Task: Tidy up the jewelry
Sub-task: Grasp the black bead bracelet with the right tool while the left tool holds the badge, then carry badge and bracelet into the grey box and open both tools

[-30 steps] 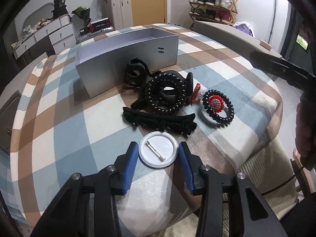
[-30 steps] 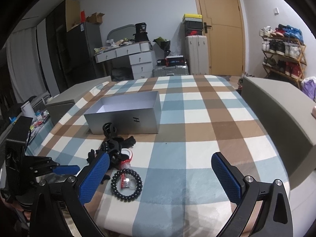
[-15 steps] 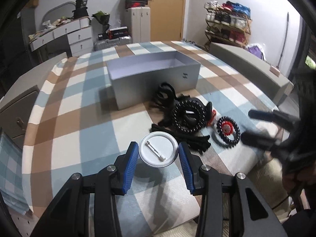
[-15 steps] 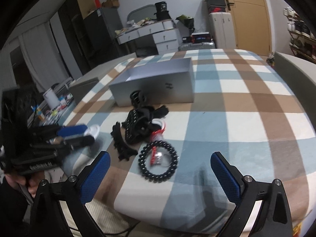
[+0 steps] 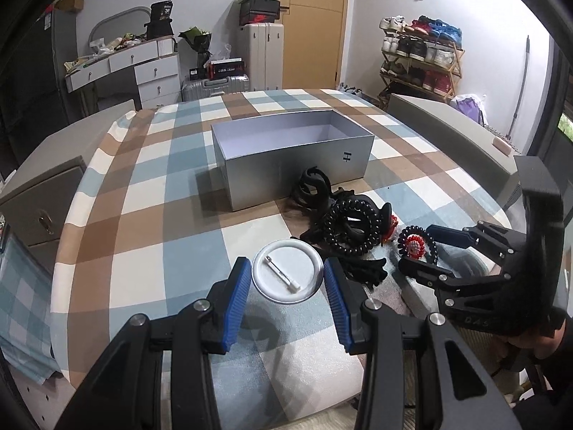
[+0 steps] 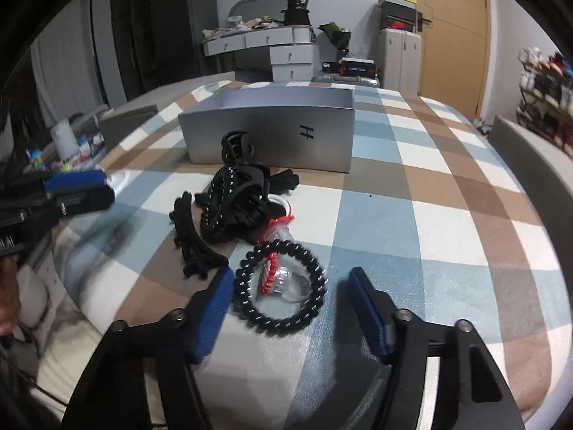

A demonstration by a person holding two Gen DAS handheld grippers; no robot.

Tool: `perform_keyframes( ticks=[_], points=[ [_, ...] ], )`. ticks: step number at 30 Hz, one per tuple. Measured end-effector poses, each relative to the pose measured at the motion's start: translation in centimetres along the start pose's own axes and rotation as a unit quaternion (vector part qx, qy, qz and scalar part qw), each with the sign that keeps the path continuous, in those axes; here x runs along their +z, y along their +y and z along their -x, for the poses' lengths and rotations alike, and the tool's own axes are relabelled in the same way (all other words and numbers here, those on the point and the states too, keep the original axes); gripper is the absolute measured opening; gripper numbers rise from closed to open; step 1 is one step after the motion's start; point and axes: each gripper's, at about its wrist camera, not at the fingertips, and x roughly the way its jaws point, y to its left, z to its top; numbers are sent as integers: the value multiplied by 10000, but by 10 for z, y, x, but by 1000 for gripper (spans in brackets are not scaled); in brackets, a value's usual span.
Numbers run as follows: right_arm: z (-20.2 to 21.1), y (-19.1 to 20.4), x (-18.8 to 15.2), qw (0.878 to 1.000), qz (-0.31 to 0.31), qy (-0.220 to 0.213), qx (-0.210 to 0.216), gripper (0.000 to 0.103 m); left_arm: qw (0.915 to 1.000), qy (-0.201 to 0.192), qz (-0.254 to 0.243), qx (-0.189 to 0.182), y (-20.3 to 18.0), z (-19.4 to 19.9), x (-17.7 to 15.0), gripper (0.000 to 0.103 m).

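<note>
My left gripper [image 5: 285, 276] is shut on a round white pin badge [image 5: 286, 276] and holds it above the checked cloth. It also shows at the left of the right wrist view [image 6: 75, 188]. My right gripper [image 6: 290, 294] is open around a black spiral hair tie [image 6: 281, 286] with a red and clear ornament [image 6: 277, 276] inside it. It also shows in the left wrist view [image 5: 422, 254]. A pile of black hair clips and a larger spiral tie [image 5: 349, 227] lies in front of the open silver box [image 5: 293, 159].
The checked cloth covers a table [image 5: 150, 215] with grey cabinets at both sides. The front edge of the cloth is close under both grippers. A dresser, suitcases, a door and a shoe rack stand at the back.
My left gripper has lifted the white badge and drawn back from the pile. My right gripper has come down to the small spiral hair tie and narrowed its jaws around it.
</note>
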Motion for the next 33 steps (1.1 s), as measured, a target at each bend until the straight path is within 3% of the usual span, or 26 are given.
perform_keyframes(
  ticks=[1,2,8,17,24,33],
  points=[
    [1,1,-1,10000,50,-9,-12,49,10000,-3,12,-5,1,0,0,36],
    [1,2,-1,9999,88,-8,-47,48,10000,2,16,-18,1,0,0,36],
    [10,0,0,9999,30,-147,35,46,10000,-35,-6,-10,1,2,0,36],
    [38,-12,15,9963,-288,-640,498,45,9998,-148,112,-106,6,6,8,36],
    [51,-15,64,9896,-272,-1063,931,45,9987,-422,226,-159,14,6,37,36],
    [28,-27,134,9808,-345,-1154,1535,45,9975,-646,146,-258,22,-18,86,36]
  ],
)
